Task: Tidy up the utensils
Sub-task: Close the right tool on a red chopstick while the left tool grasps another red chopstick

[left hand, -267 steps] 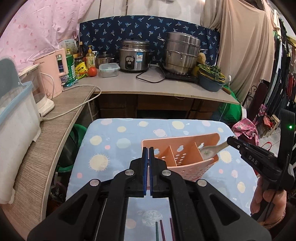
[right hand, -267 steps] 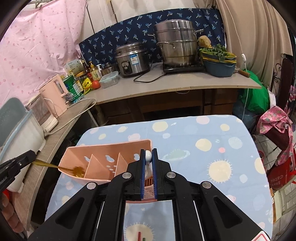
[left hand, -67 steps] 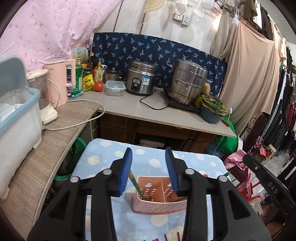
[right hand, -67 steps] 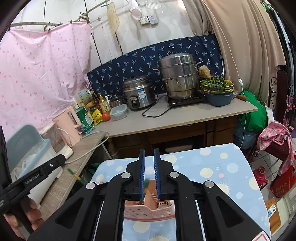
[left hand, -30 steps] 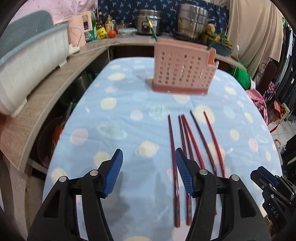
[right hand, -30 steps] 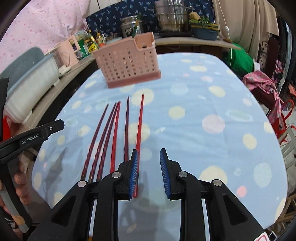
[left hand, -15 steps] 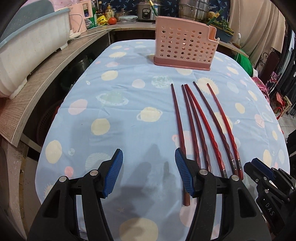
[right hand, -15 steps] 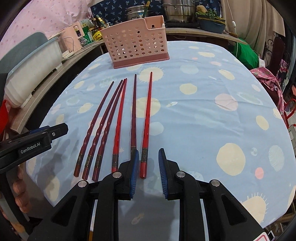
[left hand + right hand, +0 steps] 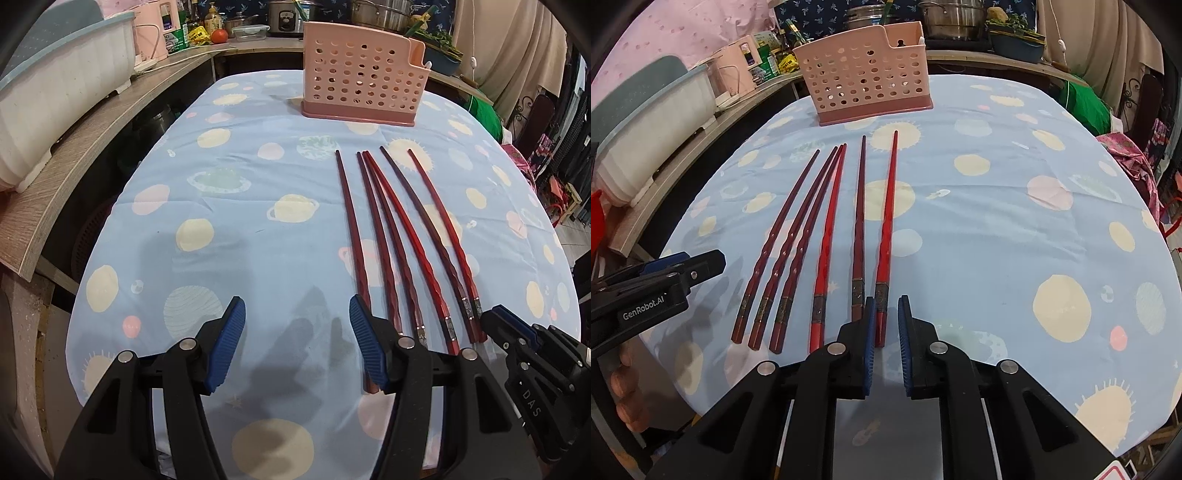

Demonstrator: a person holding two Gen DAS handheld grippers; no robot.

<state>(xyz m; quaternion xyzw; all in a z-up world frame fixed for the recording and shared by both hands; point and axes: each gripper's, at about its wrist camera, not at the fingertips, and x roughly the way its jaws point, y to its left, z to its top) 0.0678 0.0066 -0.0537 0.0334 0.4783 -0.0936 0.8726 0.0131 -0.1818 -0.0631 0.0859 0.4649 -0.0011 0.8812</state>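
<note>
Red and maroon lacquered chopsticks (image 9: 827,236), six of them with twisted shafts and metal bands near the butts, lay side by side on the pale blue planet-print tablecloth (image 9: 997,221), tips toward the far side. Beyond the tips stood the pink perforated plastic utensil basket (image 9: 864,81), upright and apart from them.

My right gripper (image 9: 886,325) had just been closing. Its jaws stood only narrowly apart, with the butt of the rightmost bright red chopstick (image 9: 888,221) between them; I could not see both pads pressing it. My left gripper (image 9: 297,332) hung wide apart over bare cloth, its right finger above the leftmost stick's butt.

Both claws sat near the table's near edge. Right of the sticks the cloth was open; left, a grey wood-grain counter (image 9: 92,136) ran close alongside.
</note>
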